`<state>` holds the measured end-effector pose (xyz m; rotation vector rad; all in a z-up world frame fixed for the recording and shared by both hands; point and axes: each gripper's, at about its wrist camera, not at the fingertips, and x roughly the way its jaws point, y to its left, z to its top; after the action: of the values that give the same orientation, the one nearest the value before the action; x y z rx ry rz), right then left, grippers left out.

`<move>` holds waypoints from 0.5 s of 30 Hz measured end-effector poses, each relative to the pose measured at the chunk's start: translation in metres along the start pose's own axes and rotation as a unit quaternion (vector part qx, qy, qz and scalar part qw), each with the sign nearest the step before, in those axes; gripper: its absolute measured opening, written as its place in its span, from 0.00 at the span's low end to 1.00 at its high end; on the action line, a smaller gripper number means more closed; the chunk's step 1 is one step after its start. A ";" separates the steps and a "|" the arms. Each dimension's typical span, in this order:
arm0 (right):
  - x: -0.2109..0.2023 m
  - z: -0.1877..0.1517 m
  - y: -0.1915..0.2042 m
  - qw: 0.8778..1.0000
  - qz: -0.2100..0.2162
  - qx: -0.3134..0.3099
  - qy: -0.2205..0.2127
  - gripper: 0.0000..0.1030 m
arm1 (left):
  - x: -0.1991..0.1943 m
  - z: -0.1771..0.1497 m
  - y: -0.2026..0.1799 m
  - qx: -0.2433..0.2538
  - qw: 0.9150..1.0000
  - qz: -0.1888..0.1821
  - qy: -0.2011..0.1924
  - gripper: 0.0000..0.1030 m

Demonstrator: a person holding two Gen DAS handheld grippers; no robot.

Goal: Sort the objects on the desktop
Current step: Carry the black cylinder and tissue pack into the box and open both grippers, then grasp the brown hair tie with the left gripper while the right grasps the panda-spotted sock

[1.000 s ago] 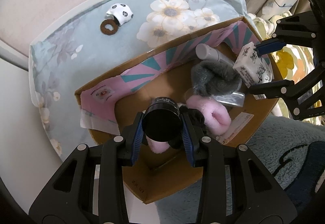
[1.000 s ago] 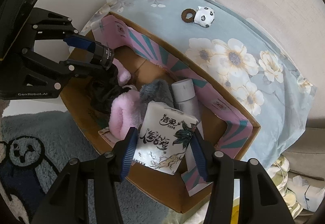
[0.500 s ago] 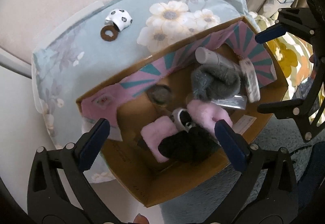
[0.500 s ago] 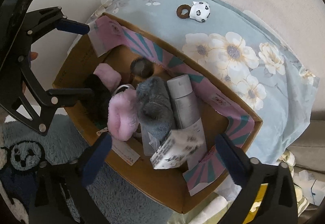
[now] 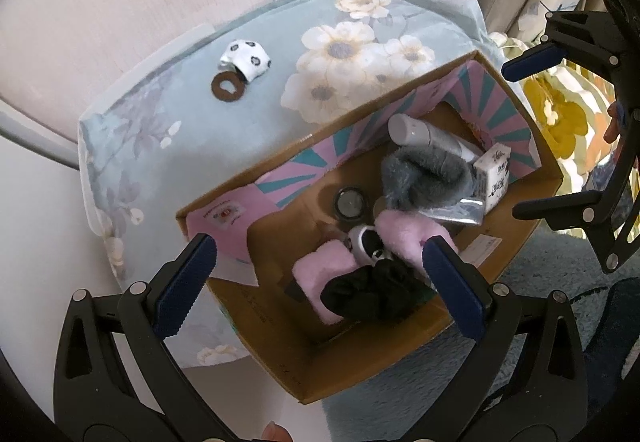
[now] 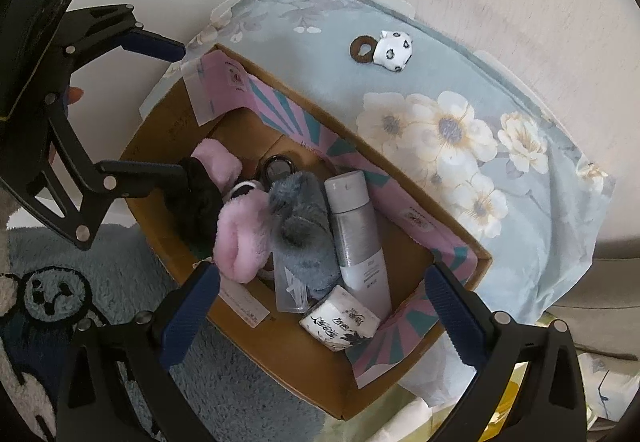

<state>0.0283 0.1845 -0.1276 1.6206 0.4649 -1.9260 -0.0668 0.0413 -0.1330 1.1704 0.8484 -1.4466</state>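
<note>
Both grippers, left gripper [image 5: 318,284] and right gripper [image 6: 320,308], spread empty above crowded box [image 5: 516,242]; tissue pack [image 6: 340,320] wedged at its corner, black item [image 5: 368,292] unclear.

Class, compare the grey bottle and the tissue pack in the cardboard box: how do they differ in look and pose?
The grey bottle is a long plain cylinder; the tissue pack is a short block printed with black characters. The bottle lies along the box's patterned wall; the pack sits at its end, in the corner. Both rest loose inside the cardboard box.
</note>
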 end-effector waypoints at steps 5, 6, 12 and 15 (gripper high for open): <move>-0.007 0.003 -0.008 0.999 0.025 0.031 -0.019 0.99 | -0.006 0.004 0.003 0.000 1.000 -0.002 -0.007 1.00; -0.007 0.004 -0.009 0.999 0.026 0.034 -0.020 0.99 | -0.007 0.004 0.004 0.000 1.000 -0.001 -0.008 1.00; -0.015 0.010 -0.011 1.000 0.003 0.020 -0.010 0.99 | -0.013 0.007 0.010 -0.004 1.000 -0.005 -0.017 1.00; -0.022 0.015 -0.014 1.000 -0.005 0.014 -0.020 0.99 | -0.018 0.010 0.016 -0.005 1.000 -0.002 -0.023 1.00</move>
<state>0.0100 0.1906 -0.1043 1.5969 0.4313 -1.9766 -0.0534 0.0337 -0.1121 1.1231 0.8264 -1.4662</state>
